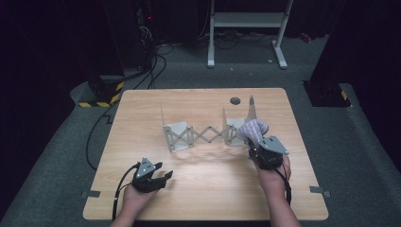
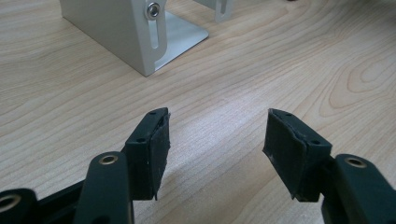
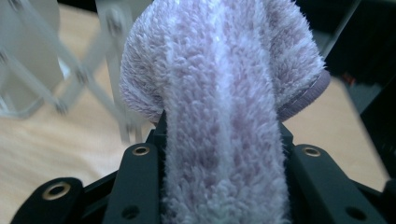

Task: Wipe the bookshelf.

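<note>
**Fluffy cloth pinched above the folding rack**

The pale lilac fluffy cloth (image 3: pixel 224 116) sits clamped in the right tongs (image 1: pixel 259 143), its pile bulging over and above the jaws; it may be a sock or a small towel, and I cannot tell which. In the high view the cloth (image 1: pixel 253 130) hangs at the right end of the grey metal folding rack (image 1: pixel 208 134), just beside the rack's tall upright prongs. Judging by that placing, it is held high and bunched so that it can be brought over a prong or the end plate and draped there; a firm pinch low on the fabric keeps the free part loose for hanging. Whether the cloth touches the rack I cannot tell.

The left tongs (image 1: pixel 163 176) rest low near the front left of the bench, jaws spread with nothing between them. In the left gripper view the left tongs (image 2: pixel 215 140) point toward the rack's left end plate (image 2: pixel 140 32), well short of it, perhaps waiting to steady the rack if it slides.

The bench (image 1: pixel 142 118) is light wood grain with a round cable hole (image 1: pixel 235 100) near its far edge. Around it lies grey carpet (image 1: pixel 56 156), with black cables (image 1: pixel 151 71), a white frame on feet (image 1: pixel 246 28) and yellow-black striped bases (image 1: pixel 101 97) in a dark room.
</note>
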A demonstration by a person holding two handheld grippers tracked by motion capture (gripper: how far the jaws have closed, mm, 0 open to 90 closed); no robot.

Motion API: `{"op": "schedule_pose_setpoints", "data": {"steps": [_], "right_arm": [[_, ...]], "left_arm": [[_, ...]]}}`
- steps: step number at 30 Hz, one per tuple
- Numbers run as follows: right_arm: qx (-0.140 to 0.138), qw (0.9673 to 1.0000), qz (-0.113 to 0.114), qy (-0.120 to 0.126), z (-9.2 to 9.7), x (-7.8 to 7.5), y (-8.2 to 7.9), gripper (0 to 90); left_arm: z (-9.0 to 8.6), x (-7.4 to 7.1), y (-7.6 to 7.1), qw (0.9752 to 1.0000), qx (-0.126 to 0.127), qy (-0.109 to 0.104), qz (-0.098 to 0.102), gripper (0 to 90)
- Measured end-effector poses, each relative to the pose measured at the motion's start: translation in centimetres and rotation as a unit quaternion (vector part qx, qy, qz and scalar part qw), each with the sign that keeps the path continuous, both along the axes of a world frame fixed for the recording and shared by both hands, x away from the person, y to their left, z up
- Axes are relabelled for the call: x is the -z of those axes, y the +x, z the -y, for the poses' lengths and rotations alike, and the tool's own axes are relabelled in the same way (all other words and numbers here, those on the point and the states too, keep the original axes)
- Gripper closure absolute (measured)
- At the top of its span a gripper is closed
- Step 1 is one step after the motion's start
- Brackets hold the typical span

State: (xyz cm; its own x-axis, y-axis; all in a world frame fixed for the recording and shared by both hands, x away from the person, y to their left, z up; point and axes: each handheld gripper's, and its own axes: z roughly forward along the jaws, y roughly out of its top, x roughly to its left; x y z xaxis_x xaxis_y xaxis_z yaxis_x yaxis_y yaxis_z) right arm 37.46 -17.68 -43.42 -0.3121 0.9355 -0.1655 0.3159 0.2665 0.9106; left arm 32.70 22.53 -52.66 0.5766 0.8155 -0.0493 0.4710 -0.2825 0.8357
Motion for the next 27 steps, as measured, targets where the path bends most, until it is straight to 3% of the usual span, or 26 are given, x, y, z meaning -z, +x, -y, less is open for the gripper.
{"op": "schedule_pose_setpoints", "data": {"steps": [4, 7, 10, 11, 12, 16, 23, 27], "right_arm": [[0.003, 0.9992, 0.039, 0.009, 0.0, -2.3, -0.3, 60.3], [0.007, 0.9992, 0.039, 0.012, -0.1, -2.1, 0.0, 60.4], [0.009, 0.9998, 0.016, 0.013, -0.2, -0.3, 0.7, 60.5], [0.009, 0.9998, 0.016, 0.013, -0.2, -0.3, 0.7, 60.5], [0.011, 0.9999, -0.002, 0.012, -0.2, 1.3, 1.0, 60.5], [0.010, 0.9990, -0.037, 0.022, 0.0, 4.0, 1.5, 60.8], [0.010, 0.9981, -0.051, 0.032, 0.1, 5.6, 1.6, 61.8], [0.010, 0.9962, -0.085, 0.016, 0.5, 6.4, 2.0, 62.4]], "left_arm": [[0.0, 0.0, 0.0, 1.0000, 0.001, 0.003, 0.000, 40.4], [0.0, 0.0, 0.0, 1.0000, 0.002, 0.002, 0.003, 40.4], [-0.1, -0.1, -0.1, 1.0000, 0.001, 0.000, 0.003, 40.4], [-0.1, -0.1, -0.1, 1.0000, 0.001, 0.000, 0.003, 40.5], [0.0, -0.1, -0.1, 1.0000, 0.002, 0.000, 0.002, 40.5], [0.0, -0.1, -0.1, 1.0000, 0.003, 0.000, 0.001, 40.5], [0.1, 0.0, -0.2, 1.0000, 0.002, 0.001, -0.004, 40.5], [0.2, 0.0, -0.2, 1.0000, 0.002, 0.002, -0.003, 40.5]]}}
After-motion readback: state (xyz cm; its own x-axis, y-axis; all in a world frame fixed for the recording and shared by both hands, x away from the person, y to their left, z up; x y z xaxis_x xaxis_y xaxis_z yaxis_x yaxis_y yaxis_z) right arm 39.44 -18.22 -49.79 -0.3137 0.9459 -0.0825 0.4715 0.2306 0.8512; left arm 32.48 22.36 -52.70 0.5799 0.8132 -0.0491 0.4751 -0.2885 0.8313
